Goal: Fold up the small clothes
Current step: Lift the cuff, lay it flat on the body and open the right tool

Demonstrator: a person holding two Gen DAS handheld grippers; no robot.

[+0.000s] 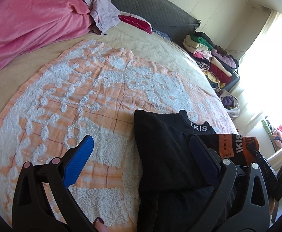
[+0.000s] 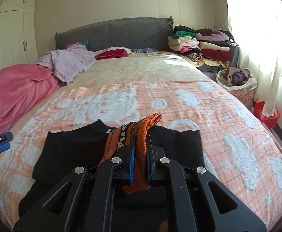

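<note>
Knitwear, judging by its droop, is soft and light: the right claw [image 2: 141, 154] is clenched on the orange ribbed cuff [image 2: 143, 141] above the black top [image 2: 73, 147] on the bed [image 2: 237, 135], near side, best taken by hems; the left claw [image 1: 141, 150] hangs released.

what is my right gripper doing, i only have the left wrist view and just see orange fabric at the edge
Observer: The right gripper is shut on the orange ribbed fabric, pinched between its blue pads.
Operator: where's the black top relative to it
Observer: The black top lies spread on the peach blanket, showing on both sides of the gripper.
Operator: anything on the floor by the window
Observer: A red box sits beside the curtain.
</note>
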